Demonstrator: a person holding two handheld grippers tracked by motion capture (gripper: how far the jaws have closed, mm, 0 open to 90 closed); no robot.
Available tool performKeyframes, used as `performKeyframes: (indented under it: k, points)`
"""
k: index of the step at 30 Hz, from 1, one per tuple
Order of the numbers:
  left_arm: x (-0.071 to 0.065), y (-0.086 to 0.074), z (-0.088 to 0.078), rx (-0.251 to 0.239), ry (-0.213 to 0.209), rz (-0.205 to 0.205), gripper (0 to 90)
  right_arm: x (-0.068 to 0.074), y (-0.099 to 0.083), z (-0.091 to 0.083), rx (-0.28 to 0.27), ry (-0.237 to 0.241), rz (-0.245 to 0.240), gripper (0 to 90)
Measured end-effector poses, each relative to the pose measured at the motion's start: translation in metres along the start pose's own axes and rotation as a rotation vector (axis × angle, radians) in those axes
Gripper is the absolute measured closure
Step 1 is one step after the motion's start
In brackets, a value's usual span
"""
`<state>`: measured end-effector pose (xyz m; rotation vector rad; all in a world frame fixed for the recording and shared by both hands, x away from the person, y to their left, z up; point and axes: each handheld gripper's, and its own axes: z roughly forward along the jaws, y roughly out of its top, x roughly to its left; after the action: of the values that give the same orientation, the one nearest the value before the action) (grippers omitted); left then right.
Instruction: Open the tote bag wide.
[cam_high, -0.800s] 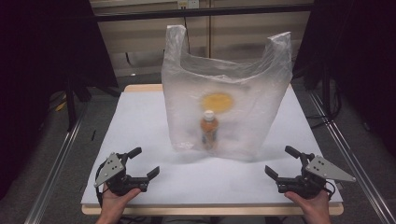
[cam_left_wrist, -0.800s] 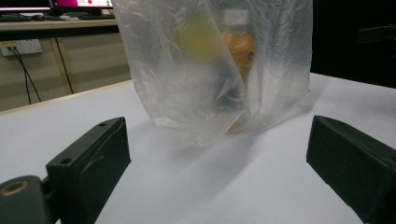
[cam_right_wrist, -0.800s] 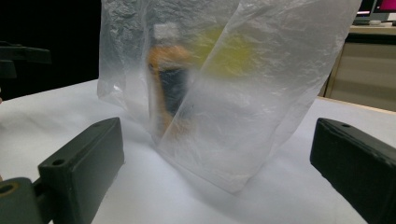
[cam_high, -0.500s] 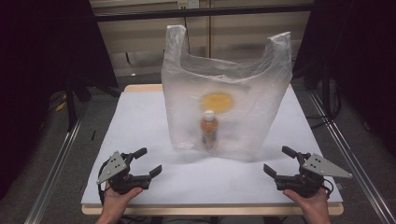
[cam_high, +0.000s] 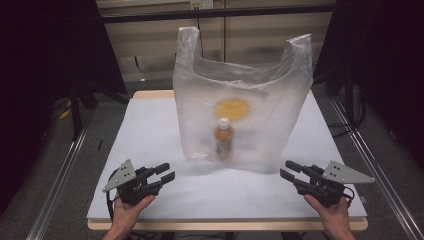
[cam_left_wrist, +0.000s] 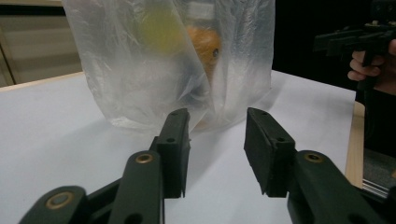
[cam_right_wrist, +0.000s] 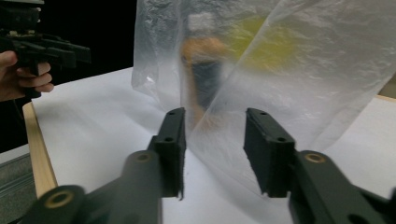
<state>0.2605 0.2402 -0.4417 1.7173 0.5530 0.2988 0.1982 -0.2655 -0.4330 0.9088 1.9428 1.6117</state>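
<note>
Left gripper (cam_high: 162, 173) and right gripper (cam_high: 291, 170): black two-jaw tools, each topped by a grey three-cornered plate. Brass-coloured pivot pins sit behind flat rectangular pads (cam_left_wrist: 267, 150) bearing small screws. Bare hands grip both handles.

Bag stands mid-table, a gripper at each near corner

A plastic bag (cam_high: 243, 117) stands upright on the middle of the table (cam_high: 150, 130), with a bottle (cam_high: 224, 139) upright inside it toward its front wall. The left gripper (cam_high: 166, 171) sits near the table's front edge, left of the bag and apart from it; the right gripper (cam_high: 286, 169) sits opposite at the front right, also apart. Both point inward toward the bag, nothing between their jaws. Behind the table runs a wall (cam_high: 260, 40).
</note>
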Motion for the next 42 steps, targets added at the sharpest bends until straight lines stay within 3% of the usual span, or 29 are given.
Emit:
performKeyframes:
  k: [2, 3, 9, 11, 13, 18, 23, 27, 29, 30, 36, 42]
  points:
    - [0.0, 0.002, 0.001, 0.001, -0.011, -0.008, 66.9, -0.001, 0.0, 0.001, 0.006, 0.019, 0.0, 70.0]
    - [0.002, 0.004, 0.001, 0.015, -0.053, -0.004, 70.4, -0.002, 0.001, 0.003, 0.012, 0.031, -0.005, 75.8]
    - [0.002, 0.012, 0.005, 0.068, -0.08, -0.017, 77.1, -0.003, 0.01, 0.009, 0.031, 0.089, 0.023, 89.7]
    - [0.001, 0.013, 0.006, 0.073, -0.083, -0.026, 79.5, -0.004, 0.015, 0.01, 0.03, 0.099, 0.035, 90.0]
    - [0.001, 0.017, 0.011, 0.073, -0.111, -0.029, 82.7, -0.005, 0.019, 0.012, 0.032, 0.119, 0.045, 90.0]
    - [-0.001, 0.025, 0.021, 0.077, -0.15, -0.01, 89.4, -0.007, 0.029, 0.02, 0.048, 0.15, 0.06, 90.0]
    - [0.0, 0.035, 0.03, 0.085, -0.165, -0.004, 90.0, -0.011, 0.039, 0.029, 0.033, 0.159, 0.065, 90.0]
    - [0.003, 0.041, 0.036, 0.078, -0.179, -0.047, 90.0, -0.014, 0.046, 0.034, 0.024, 0.156, 0.075, 90.0]
    - [0.005, 0.048, 0.043, 0.088, -0.181, -0.027, 90.0, -0.017, 0.05, 0.036, 0.016, 0.158, 0.07, 90.0]
    - [0.005, 0.05, 0.045, 0.076, -0.184, -0.039, 90.0, -0.017, 0.052, 0.037, 0.01, 0.16, 0.073, 90.0]
    - [0.009, 0.064, 0.055, 0.075, -0.181, -0.016, 90.0, -0.023, 0.062, 0.042, -0.007, 0.167, 0.077, 90.0]
    - [0.011, 0.091, 0.065, 0.023, -0.189, 0.012, 90.0, -0.031, 0.081, 0.046, -0.015, 0.143, 0.064, 90.0]
